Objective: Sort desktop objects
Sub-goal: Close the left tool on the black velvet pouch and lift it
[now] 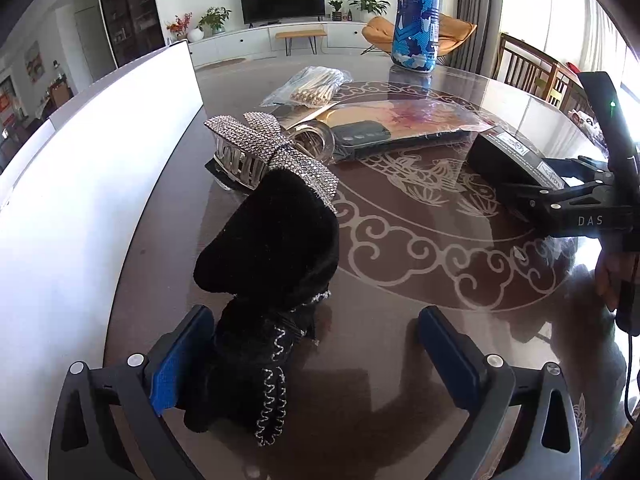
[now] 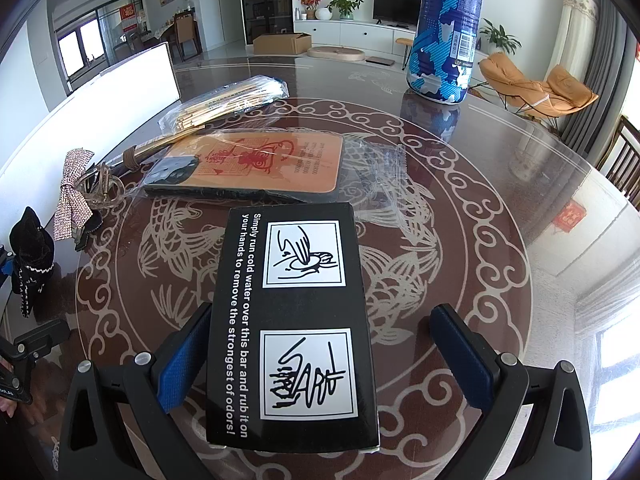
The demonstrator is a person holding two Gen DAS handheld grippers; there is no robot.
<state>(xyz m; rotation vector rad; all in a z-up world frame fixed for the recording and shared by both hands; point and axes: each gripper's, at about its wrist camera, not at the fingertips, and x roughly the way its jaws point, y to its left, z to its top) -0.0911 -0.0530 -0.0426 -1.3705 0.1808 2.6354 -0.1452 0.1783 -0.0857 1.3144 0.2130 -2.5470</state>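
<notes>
A black velvet hair accessory (image 1: 272, 280) with white trim lies between the fingers of my left gripper (image 1: 316, 360), against the left pad; the jaws stand wide open. It also shows in the right wrist view (image 2: 30, 252). Behind it sits a rhinestone bow hair clip (image 1: 264, 152). My right gripper (image 2: 324, 360) is open around a black box (image 2: 296, 320) with white printed instructions, which lies flat on the table between the pads without touching the right one. The box (image 1: 508, 160) and right gripper (image 1: 560, 208) also show in the left wrist view.
A bagged orange phone case (image 2: 260, 168), a bag of wooden sticks (image 2: 228, 100) and a blue patterned can (image 2: 444, 32) lie further back on the round glass table (image 2: 500, 208). A white board (image 1: 80, 184) stands along the left. Chairs (image 1: 532, 68) stand at the right.
</notes>
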